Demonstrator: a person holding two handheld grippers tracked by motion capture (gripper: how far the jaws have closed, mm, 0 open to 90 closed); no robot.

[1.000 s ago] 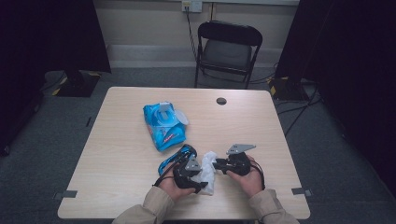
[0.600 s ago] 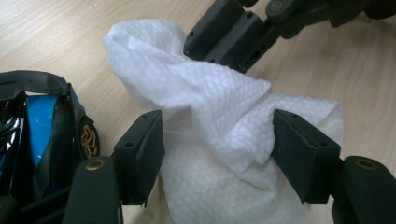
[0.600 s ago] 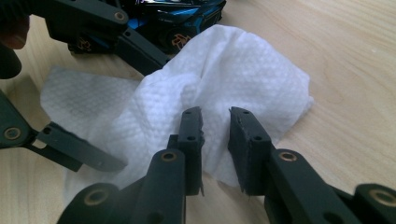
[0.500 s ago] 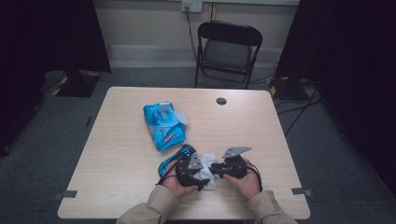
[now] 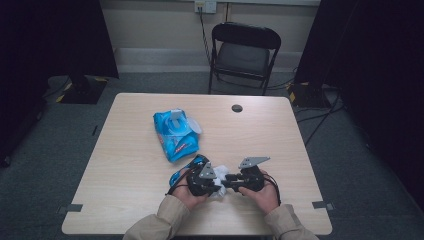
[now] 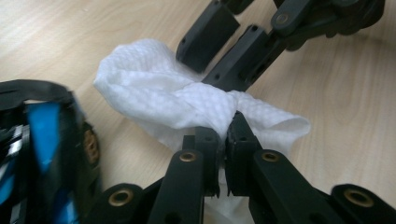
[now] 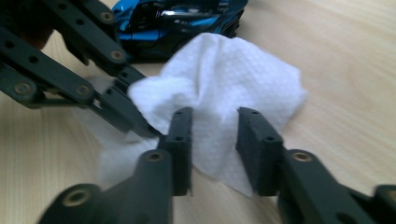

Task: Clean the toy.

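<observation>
Your left fingers are pinched tight on a twisted neck of the white wipe, having just closed on it. Your right fingers stand apart with a fold of the same wipe between them; they have just been opening, and the pads do not press on it.

So the left gripper holds the wipe and the right gripper faces it nose to nose, jaws nearly meeting over the cloth. From the left pinch, the wipe bunches out to both sides, its long axis running roughly across the left jaws. The loose, wider flap lies just past your right fingers, toward the blue cable coiled behind it.

All this sits near the desk's front edge, a little right of its middle. The blue wipes pack lies well apart, toward the desk's centre.

For a next grip, the right gripper is the free one, and the cloth is already inside its gap.
</observation>
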